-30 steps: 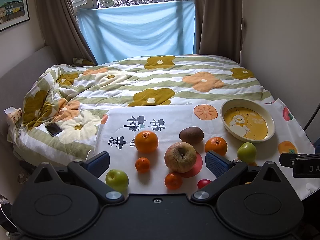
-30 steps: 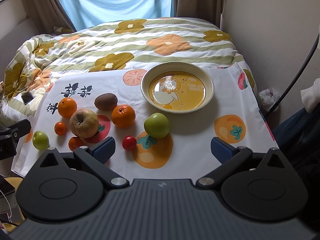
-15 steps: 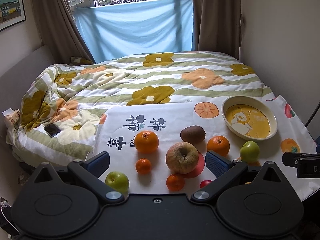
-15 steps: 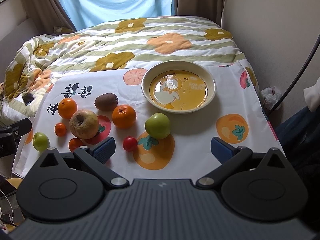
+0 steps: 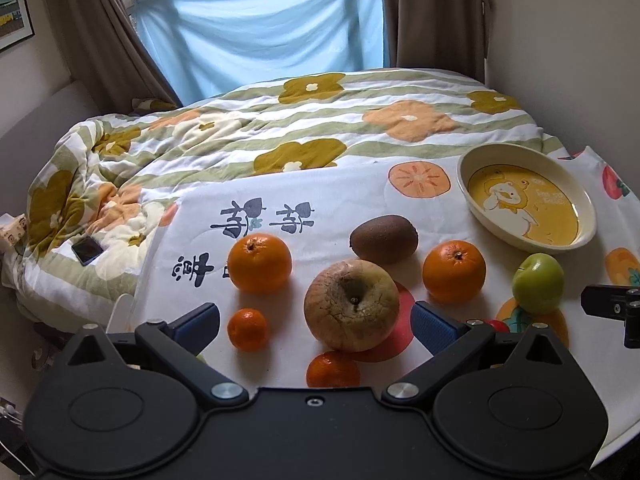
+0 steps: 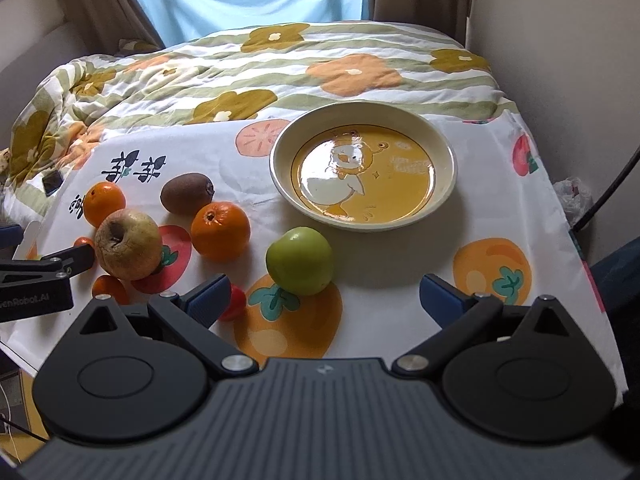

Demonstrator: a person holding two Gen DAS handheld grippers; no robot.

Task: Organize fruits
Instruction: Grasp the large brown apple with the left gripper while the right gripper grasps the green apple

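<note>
Fruit lies on a printed white cloth. A big wrinkled apple sits between the tips of my open left gripper, untouched. Around it are two oranges, a kiwi, two small mandarins and a small red fruit. A green apple rests just ahead of my open right gripper, left of centre. The cream duck plate holds nothing.
A flowered quilt covers the bed behind the cloth, with a dark phone on its left side. Curtains and a blue sheet hang at the window. A wall runs along the right, and a cable hangs there.
Both grippers have moved forward and lower toward the fruit. The big apple now lies between the left fingertips; the left green apple has slipped out of sight behind the left gripper.
</note>
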